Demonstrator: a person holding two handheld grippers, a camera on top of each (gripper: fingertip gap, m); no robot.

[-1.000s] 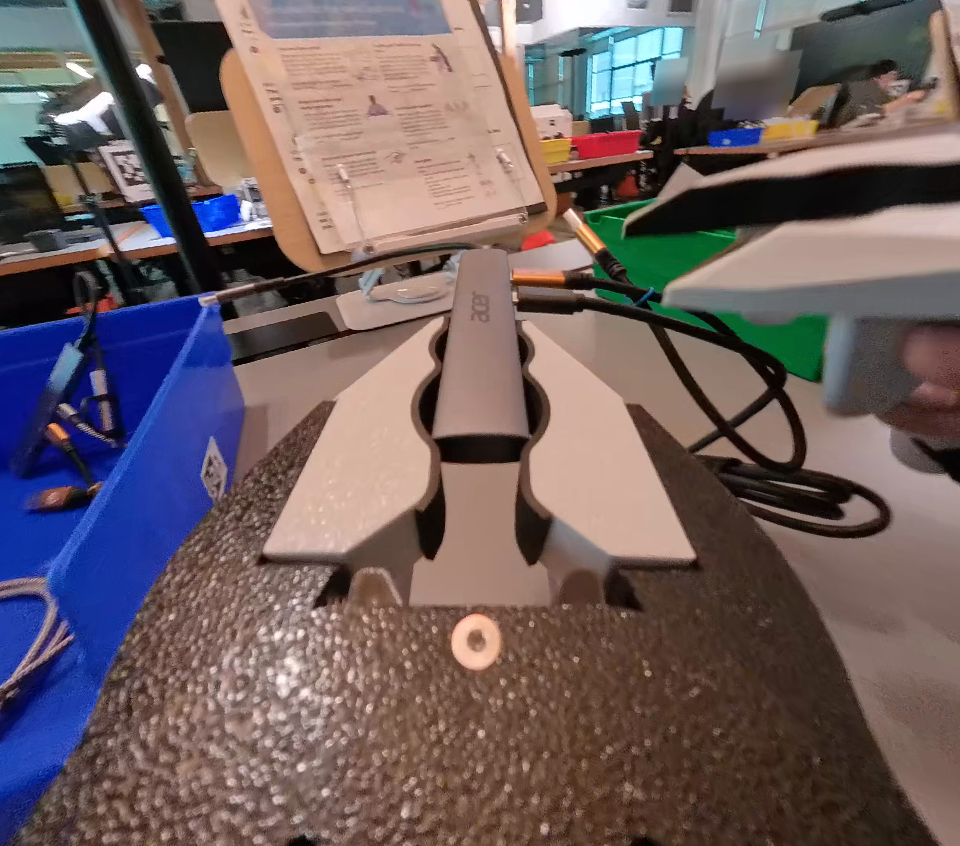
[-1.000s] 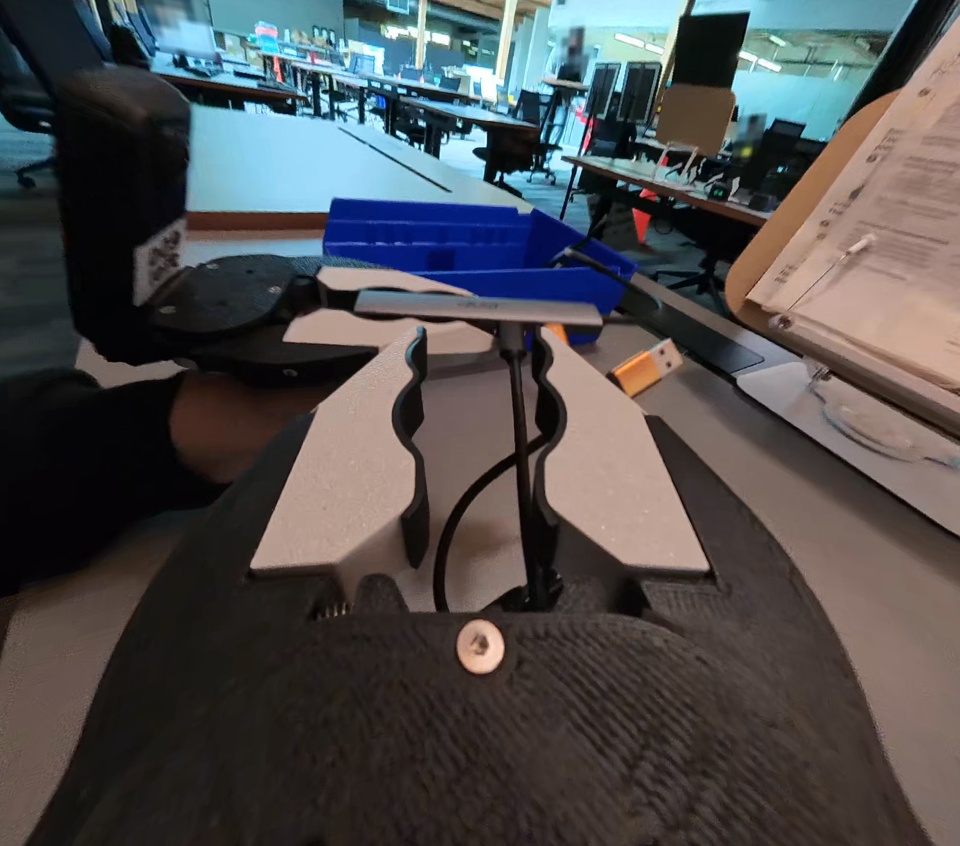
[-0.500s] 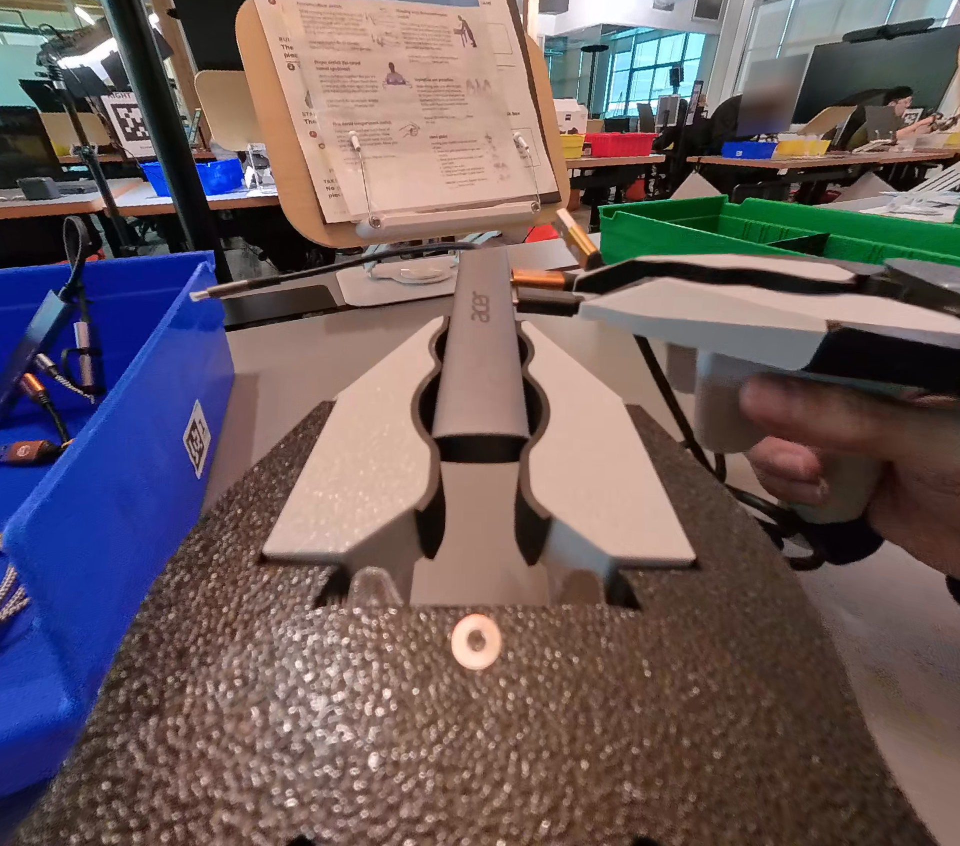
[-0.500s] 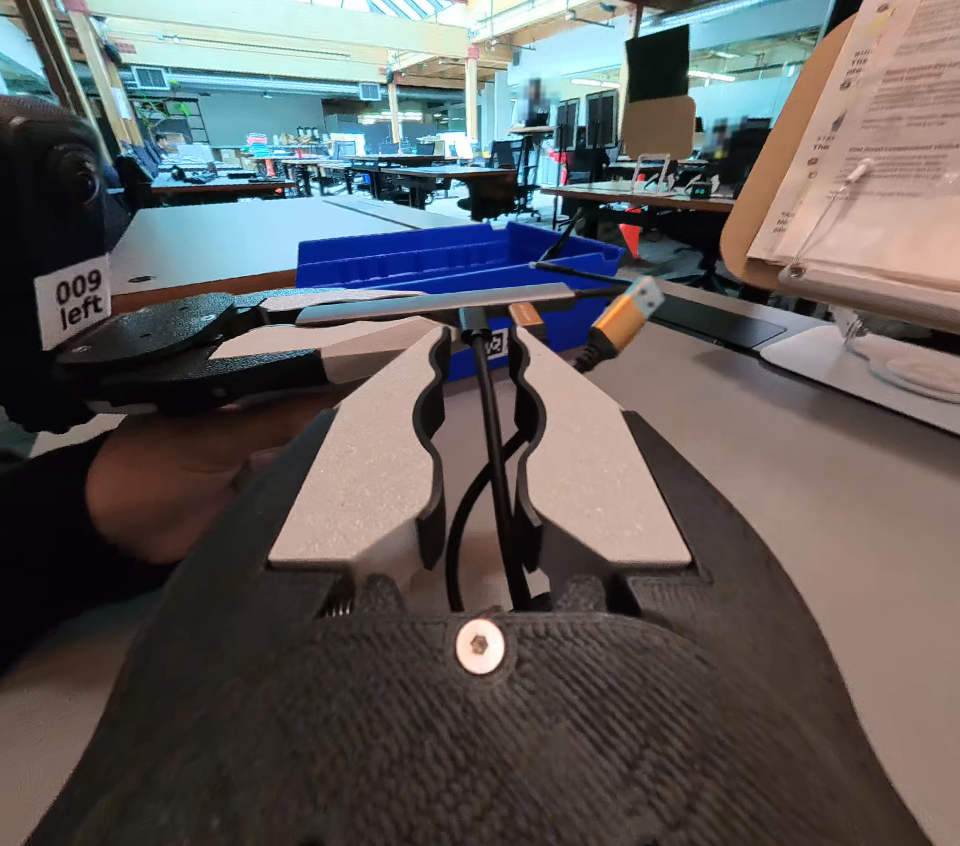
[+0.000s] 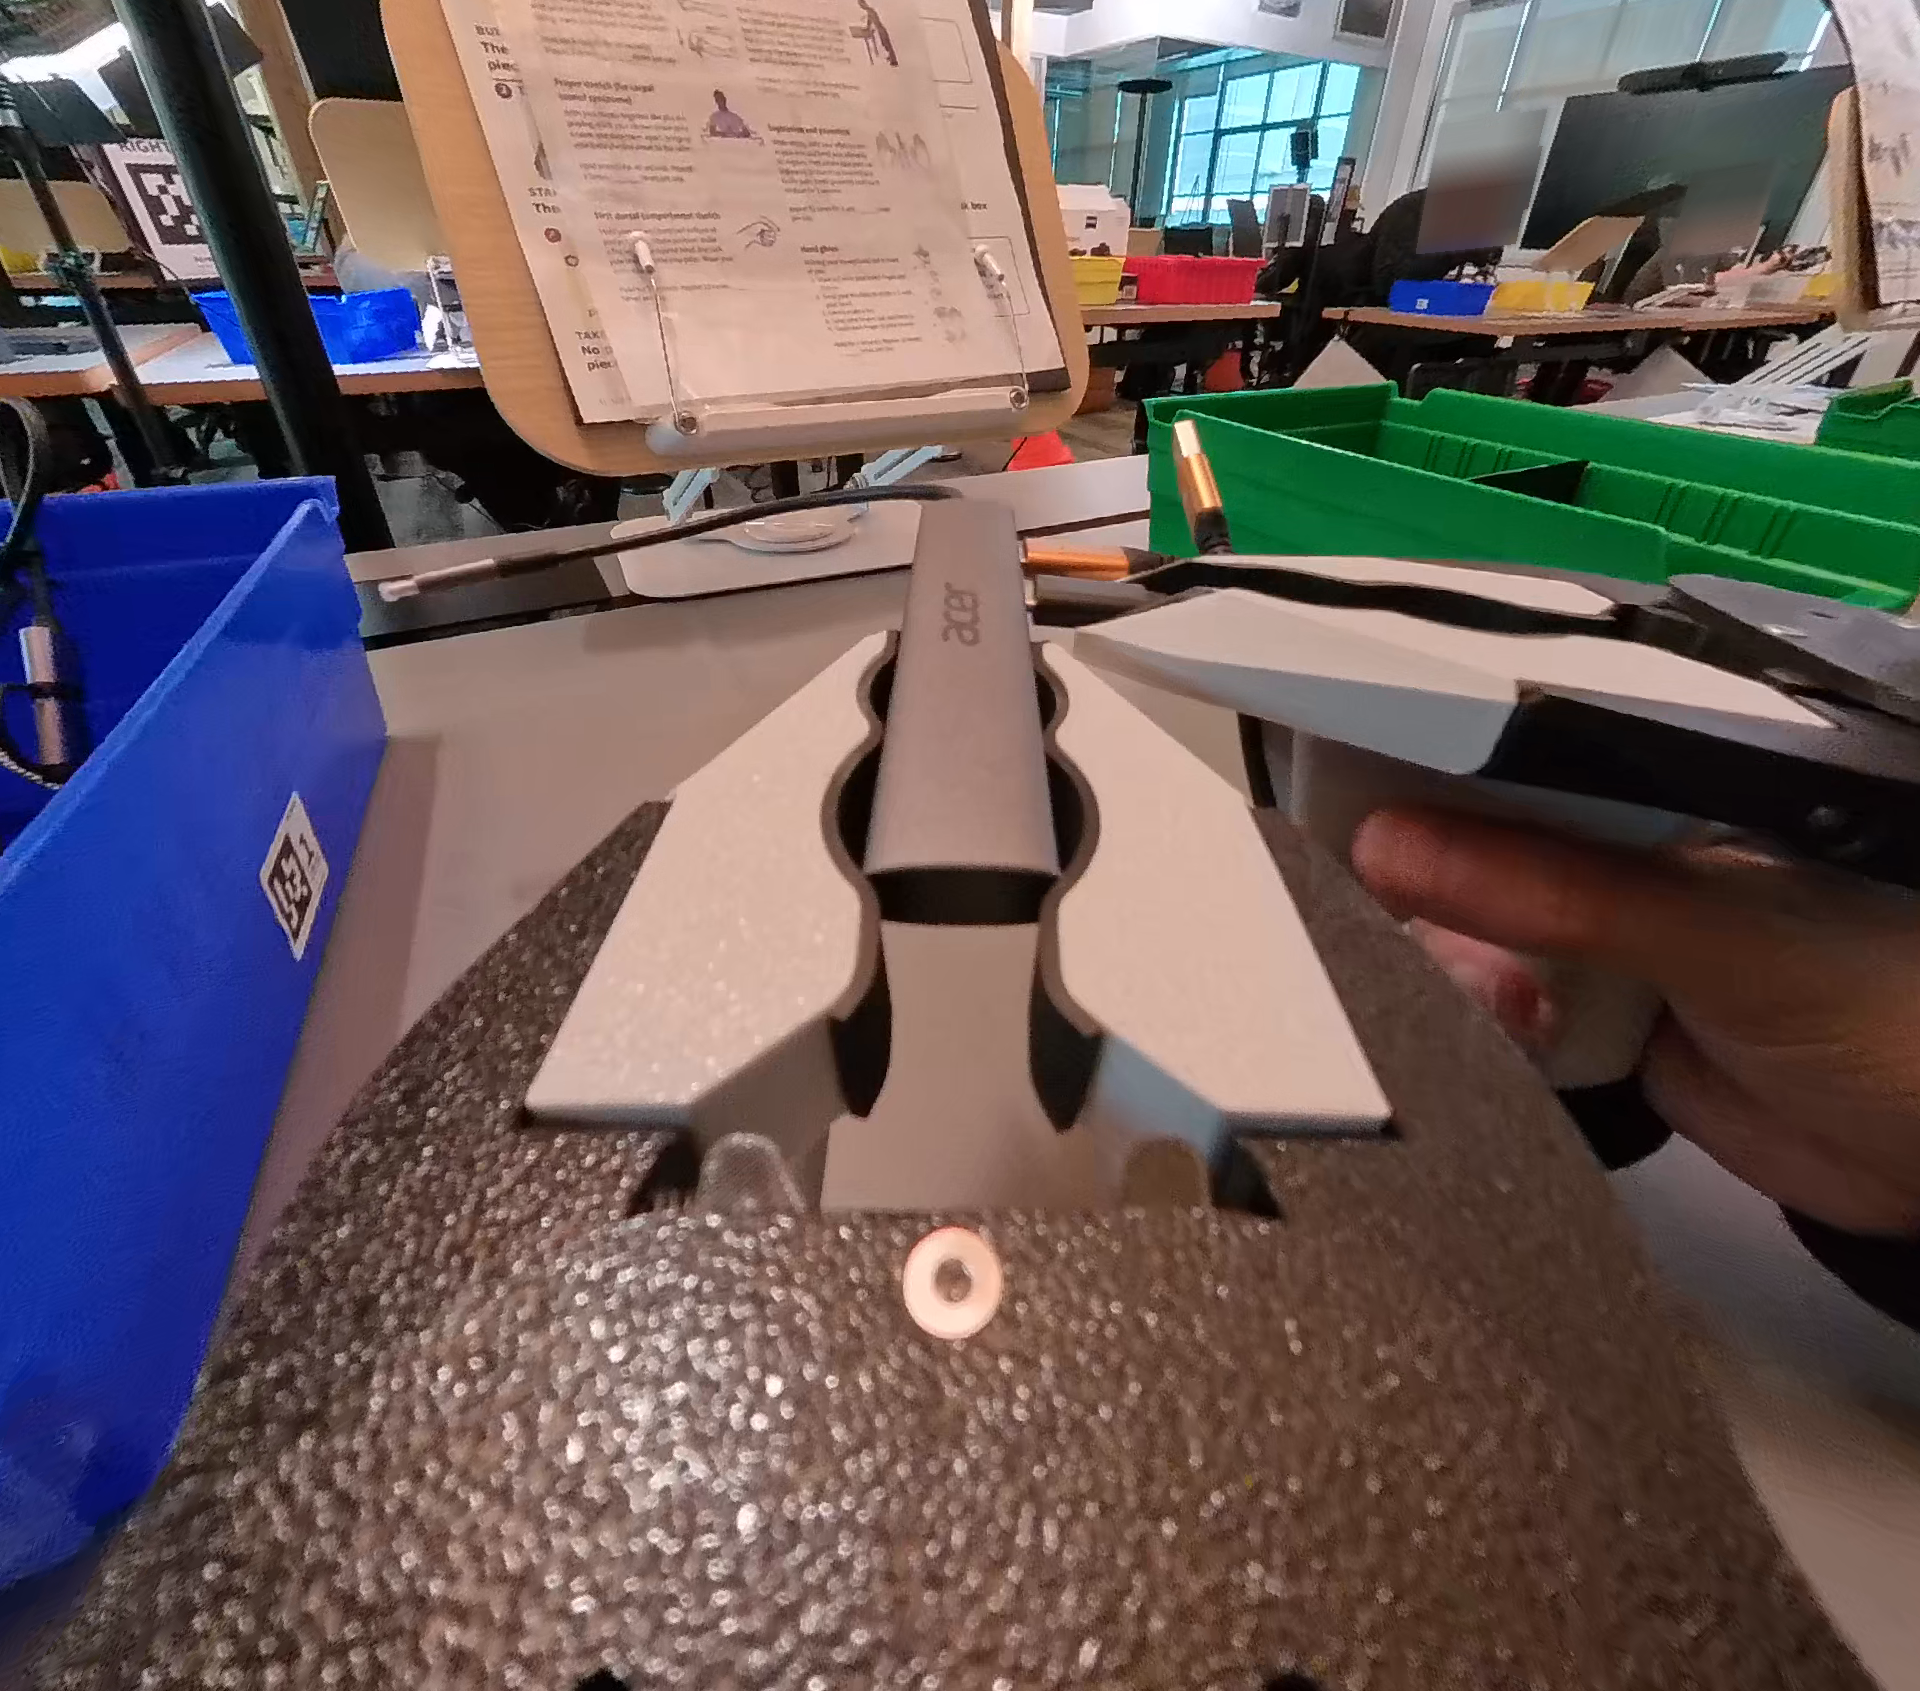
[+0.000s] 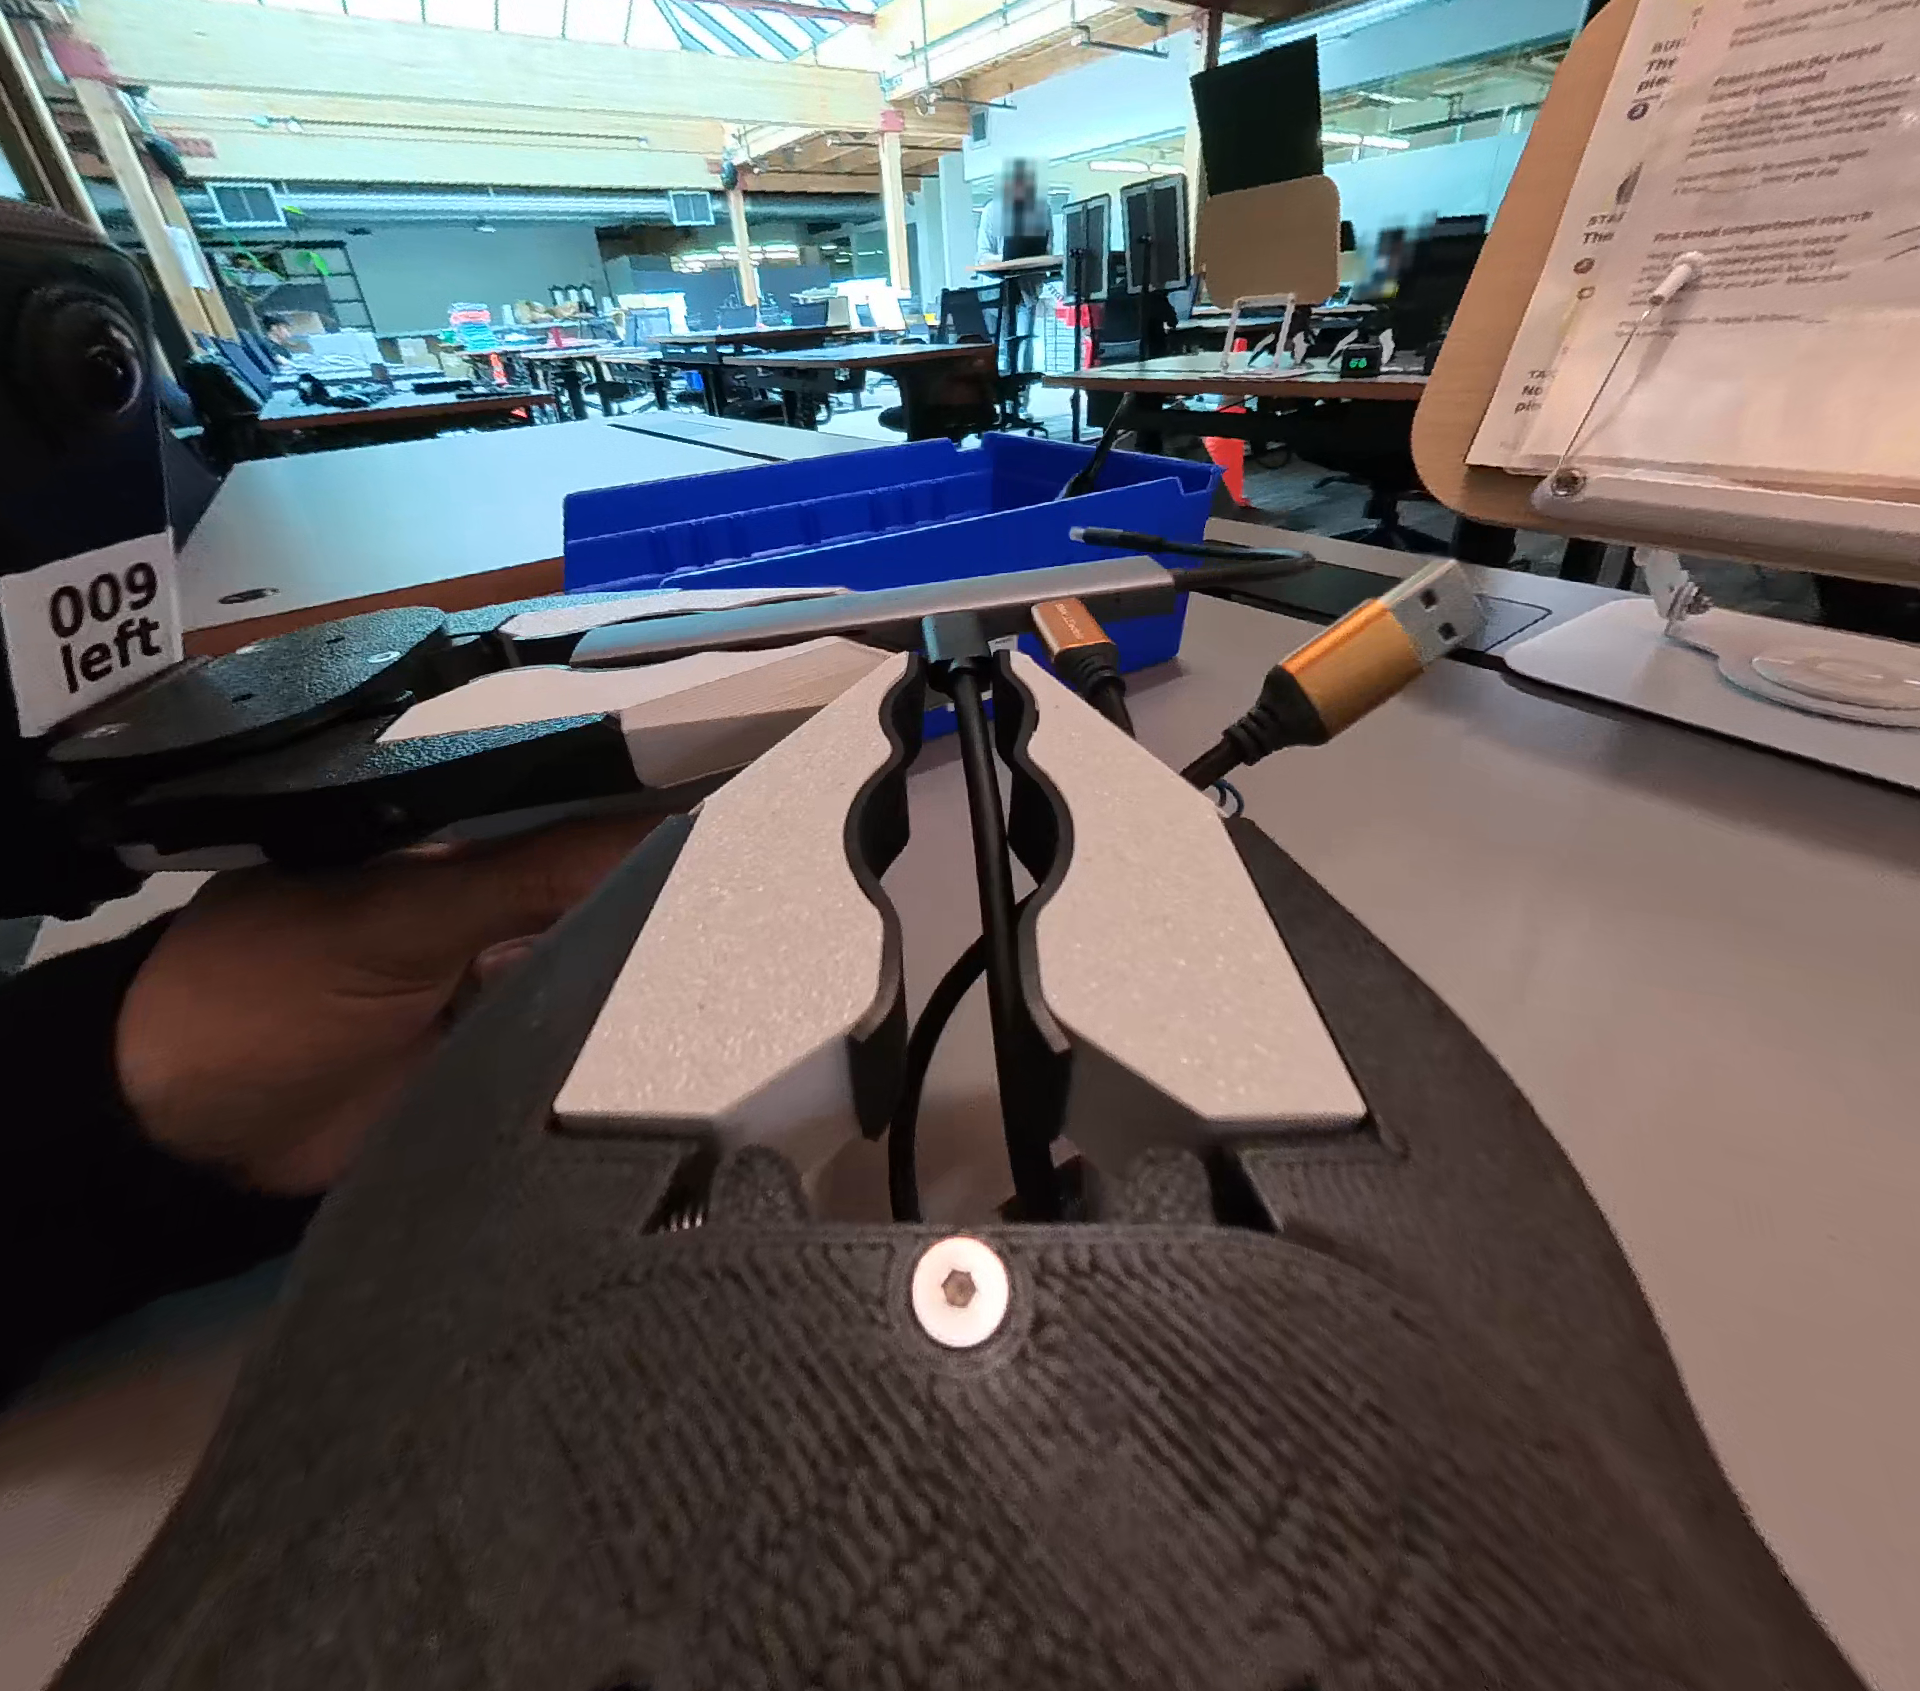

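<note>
My left gripper (image 5: 962, 677) is shut on a grey USB hub bar (image 5: 966, 706) and holds it level above the grey table (image 5: 582, 706). My right gripper (image 6: 962, 673) comes in from the right, seen also in the left wrist view (image 5: 1091, 618). It is shut on a black cable (image 6: 985, 820) just behind its grey plug (image 6: 961, 635), which meets the hub's side (image 6: 883, 607). An orange plug (image 6: 1070, 628) sits in the hub beside it. A loose orange USB plug (image 6: 1371, 654) sticks up to the right.
A blue bin (image 5: 156, 862) with cables stands left of the left gripper. A green bin (image 5: 1558, 498) is at the back right. A wooden document stand with a printed sheet (image 5: 727, 187) stands behind. The hub's own thin cable (image 5: 499, 569) trails left. Only a small space, under 4 cm, lies between the two pairs of fingers.
My right gripper has come down and in to the hub's side, and its fingers have narrowed around the black cable near its plug. The loose orange plug has swung up.
</note>
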